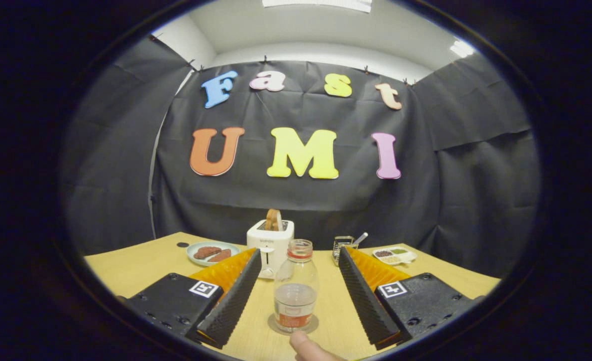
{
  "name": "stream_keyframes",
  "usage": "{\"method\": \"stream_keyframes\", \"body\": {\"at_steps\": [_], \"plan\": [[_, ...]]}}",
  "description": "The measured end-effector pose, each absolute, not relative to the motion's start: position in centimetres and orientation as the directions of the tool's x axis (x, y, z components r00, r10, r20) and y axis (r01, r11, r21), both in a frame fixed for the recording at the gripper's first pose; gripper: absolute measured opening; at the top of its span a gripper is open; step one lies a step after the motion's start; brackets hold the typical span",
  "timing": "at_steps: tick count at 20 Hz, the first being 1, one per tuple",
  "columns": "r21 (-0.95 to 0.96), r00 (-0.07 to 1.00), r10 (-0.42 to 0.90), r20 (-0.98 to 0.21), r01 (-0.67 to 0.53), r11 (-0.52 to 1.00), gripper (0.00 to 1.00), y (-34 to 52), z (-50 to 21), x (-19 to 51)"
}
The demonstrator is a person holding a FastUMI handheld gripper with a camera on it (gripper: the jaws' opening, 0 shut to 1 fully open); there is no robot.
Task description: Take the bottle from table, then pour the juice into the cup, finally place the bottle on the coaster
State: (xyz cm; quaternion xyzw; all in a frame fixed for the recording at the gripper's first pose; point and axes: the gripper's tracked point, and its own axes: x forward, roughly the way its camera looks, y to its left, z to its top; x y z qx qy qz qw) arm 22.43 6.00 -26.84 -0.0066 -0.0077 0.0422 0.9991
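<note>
In the gripper view, the gripper (296, 296) is spread wide, its two fingers clear of everything and holding nothing. Between them a clear bottle (296, 286) stands upright on a round coaster (293, 327), uncapped, with a little liquid low inside. A person's fingertip (306, 347) lies just in front of the coaster, close to it. Beyond the fingers on the wooden table (130, 271) sit a white toaster (270, 246) with bread in its slot, a plate (212, 252) of dark food pieces, a small metal holder (342, 245) and a divided tray (395, 255).
</note>
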Motion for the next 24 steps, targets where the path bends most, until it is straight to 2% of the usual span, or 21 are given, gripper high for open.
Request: {"method": "stream_keyframes", "body": {"at_steps": [16, 24], "plan": [[0.028, 0.993, 0.094, 0.069, -0.097, 0.995, 0.99, 3.5, -13.0, 10.8], [0.042, 0.995, 0.102, 0.018, -0.103, 0.994, 0.99, 3.7, -9.3, 5.9]]}}
